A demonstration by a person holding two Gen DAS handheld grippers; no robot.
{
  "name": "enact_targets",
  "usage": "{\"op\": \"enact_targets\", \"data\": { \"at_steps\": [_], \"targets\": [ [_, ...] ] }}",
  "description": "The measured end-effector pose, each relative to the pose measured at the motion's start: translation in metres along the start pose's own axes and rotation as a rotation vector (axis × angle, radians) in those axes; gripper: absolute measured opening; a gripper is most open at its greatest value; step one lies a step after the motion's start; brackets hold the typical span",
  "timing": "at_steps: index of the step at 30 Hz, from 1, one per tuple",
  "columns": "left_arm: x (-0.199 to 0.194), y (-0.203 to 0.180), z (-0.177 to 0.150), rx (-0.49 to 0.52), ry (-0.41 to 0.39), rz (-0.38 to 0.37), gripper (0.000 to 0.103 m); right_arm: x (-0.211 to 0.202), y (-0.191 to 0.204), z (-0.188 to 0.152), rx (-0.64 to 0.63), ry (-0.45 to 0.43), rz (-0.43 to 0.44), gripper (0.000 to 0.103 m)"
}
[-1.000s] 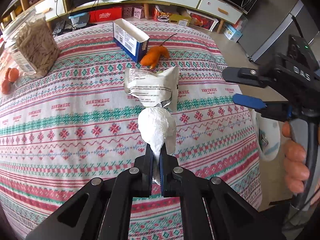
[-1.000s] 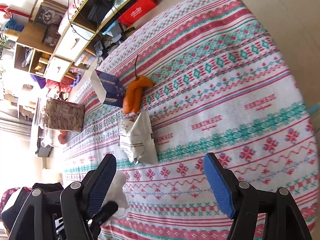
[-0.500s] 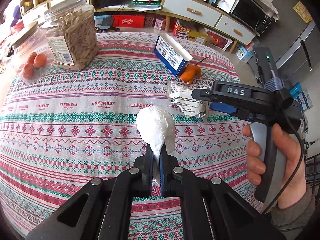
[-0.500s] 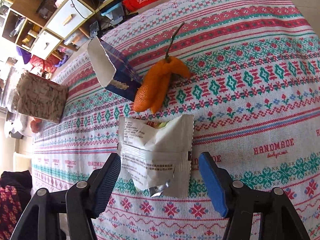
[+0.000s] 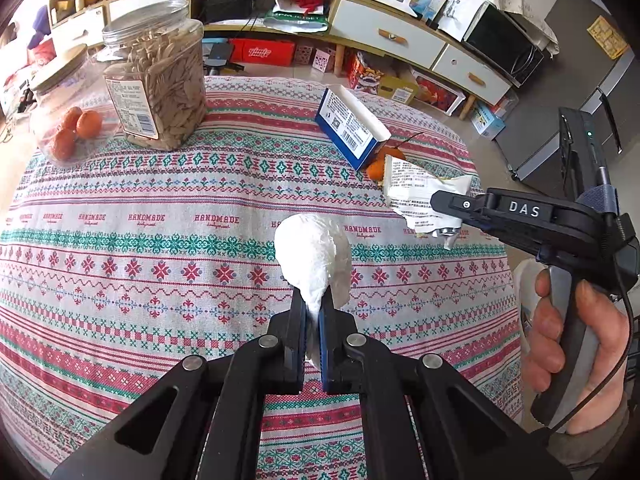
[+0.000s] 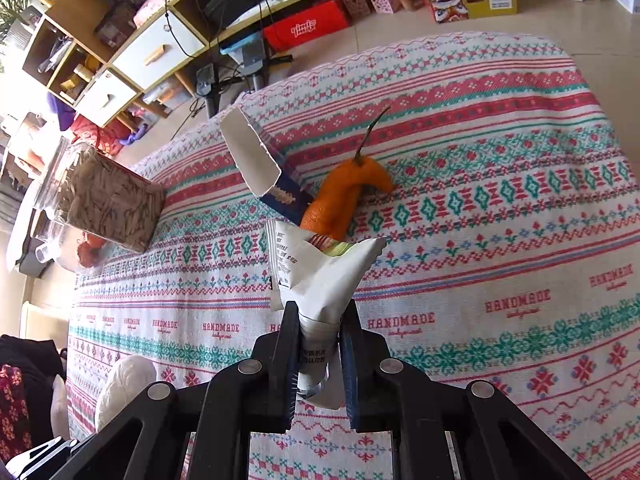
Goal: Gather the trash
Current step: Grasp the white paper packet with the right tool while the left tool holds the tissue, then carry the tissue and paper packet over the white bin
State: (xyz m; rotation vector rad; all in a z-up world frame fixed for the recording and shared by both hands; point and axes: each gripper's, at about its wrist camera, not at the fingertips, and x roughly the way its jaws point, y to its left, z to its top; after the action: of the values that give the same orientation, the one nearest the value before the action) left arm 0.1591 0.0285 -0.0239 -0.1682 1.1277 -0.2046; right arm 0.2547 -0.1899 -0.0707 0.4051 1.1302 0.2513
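Observation:
My left gripper point(image 5: 313, 312) is shut on a crumpled white tissue point(image 5: 314, 258) and holds it above the patterned tablecloth point(image 5: 160, 248). The tissue also shows in the right wrist view point(image 6: 124, 384). My right gripper point(image 6: 319, 320) is shut on a white snack wrapper point(image 6: 320, 276), pinching its lower end; the same wrapper shows in the left wrist view point(image 5: 420, 196) under the right gripper point(image 5: 448, 204). Orange peel point(image 6: 344, 196) and an open blue and white carton point(image 6: 260, 164) lie just beyond the wrapper.
A clear jar of seeds point(image 5: 156, 80) and a jar with small oranges point(image 5: 68, 120) stand at the table's far left. The blue carton point(image 5: 352, 124) lies at the far right. Low cabinets point(image 5: 392, 36) and boxes line the floor behind the table.
My right gripper moved forward over the wrapper and shut on it. My left gripper kept its hold on the tissue while its view swung left and back.

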Motion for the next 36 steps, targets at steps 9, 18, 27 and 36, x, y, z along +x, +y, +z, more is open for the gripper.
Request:
{"op": "enact_targets", "data": {
  "at_steps": [9, 18, 27, 36],
  "targets": [
    [0.0, -0.025, -0.004, 0.045, -0.019, 0.002, 0.005, -0.045, -0.036, -0.011, 0.043, -0.044, -0.005, 0.016],
    [0.002, -0.079, -0.013, 0.133, -0.038, -0.013, 0.004, -0.102, -0.07, -0.029, 0.09, -0.108, 0.026, 0.016],
    [0.02, -0.167, -0.035, 0.251, -0.016, -0.084, 0.004, -0.173, -0.137, -0.04, 0.189, -0.197, -0.043, 0.017],
    [0.057, -0.28, -0.062, 0.329, 0.047, -0.244, 0.005, -0.219, -0.233, -0.06, 0.379, -0.242, -0.131, 0.018]
  ]
}}
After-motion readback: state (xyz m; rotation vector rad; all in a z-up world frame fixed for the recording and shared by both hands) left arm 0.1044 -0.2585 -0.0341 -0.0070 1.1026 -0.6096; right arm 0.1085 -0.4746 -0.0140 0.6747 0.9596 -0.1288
